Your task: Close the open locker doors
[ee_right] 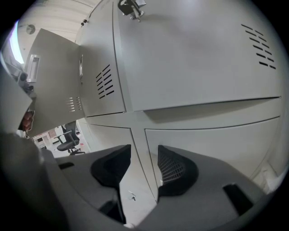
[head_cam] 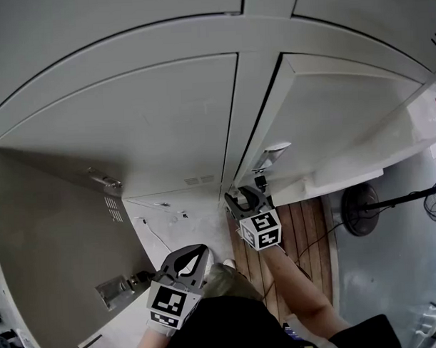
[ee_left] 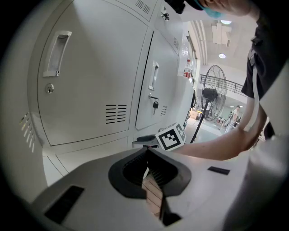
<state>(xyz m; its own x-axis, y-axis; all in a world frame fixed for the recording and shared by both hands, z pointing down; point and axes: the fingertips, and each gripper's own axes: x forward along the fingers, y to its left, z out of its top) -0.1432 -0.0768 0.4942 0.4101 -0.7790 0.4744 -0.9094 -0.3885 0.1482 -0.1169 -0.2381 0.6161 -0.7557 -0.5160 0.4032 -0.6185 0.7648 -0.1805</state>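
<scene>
The left tool (head_cam: pixel 196 250) (ee_left: pixel 146 151), a grey two-jaw grasper with a black-and-white marker cube, was lowest in the head view, next to the person's dark clothing. Its jaw tips met, with nothing between them. It pointed toward the lockers without touching any door.

The right tool (head_cam: pixel 246 194) (ee_right: pixel 143 156), held on a bare forearm, was farther forward with its jaws apart and empty. In the right gripper view they framed the upright post between two lower locker doors; whether they touched it could not be told.

The open grey metal locker door (head_cam: pixel 56 232) (ee_right: pixel 54 85) stood swung out at the person's left, well apart from both tools, showing its vent slots and latch. Beside it, the closed grey locker door (head_cam: pixel 131 130) (ee_left: pixel 86 76) lay flush in the bank. The next grey door with a recessed handle (head_cam: pixel 330 116) (ee_left: pixel 158 85) showed a dark seam along its left edge.

A brown wooden plank floor strip (head_cam: pixel 291 231) ran under the right forearm, and a black pedestal fan (head_cam: pixel 362 209) (ee_left: pixel 212 90) stood beyond it.
</scene>
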